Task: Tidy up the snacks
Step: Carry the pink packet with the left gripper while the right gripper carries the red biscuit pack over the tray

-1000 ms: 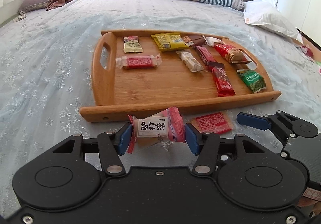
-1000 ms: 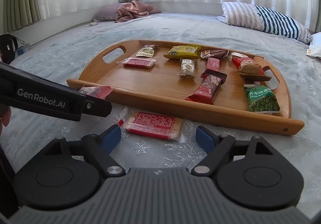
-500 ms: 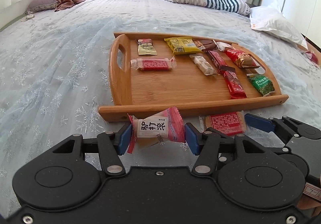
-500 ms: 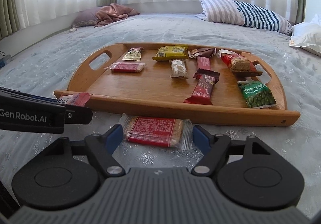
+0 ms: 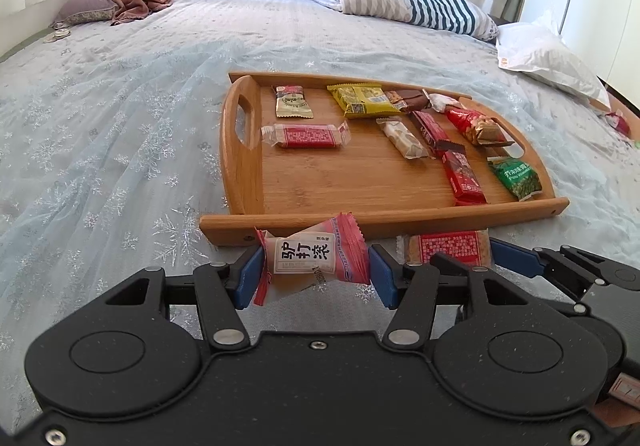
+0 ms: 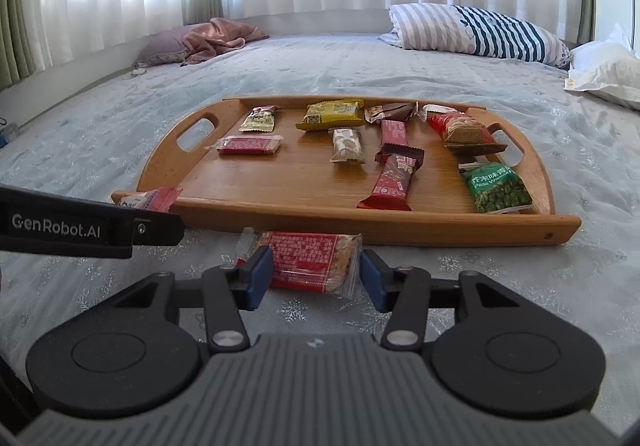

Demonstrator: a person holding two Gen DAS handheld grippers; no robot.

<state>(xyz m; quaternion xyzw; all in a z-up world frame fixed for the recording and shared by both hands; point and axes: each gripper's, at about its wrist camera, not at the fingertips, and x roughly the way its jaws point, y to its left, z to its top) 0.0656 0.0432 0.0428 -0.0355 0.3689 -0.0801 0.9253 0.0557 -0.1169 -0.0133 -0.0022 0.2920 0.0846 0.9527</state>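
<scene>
We are holding the left gripper (image 5: pixel 316 272) low and level, its blue pads (image 5: pixel 249 276) pressing in on both ends of the pink candy packet (image 5: pixel 314 258), which is hanging clear between them. We are holding the right gripper (image 6: pixel 316 276) just beside it on the right, also low, its pads (image 6: pixel 259 278) closing against the two short ends of the red cracker packet (image 6: pixel 306 262).

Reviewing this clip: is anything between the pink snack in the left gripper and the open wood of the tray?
Only the tray's raised near rim, which runs across straight ahead of the pink snack held in the left gripper. Past that rim the near part of the tray floor is bare; the other snacks lie farther back and right.
</scene>
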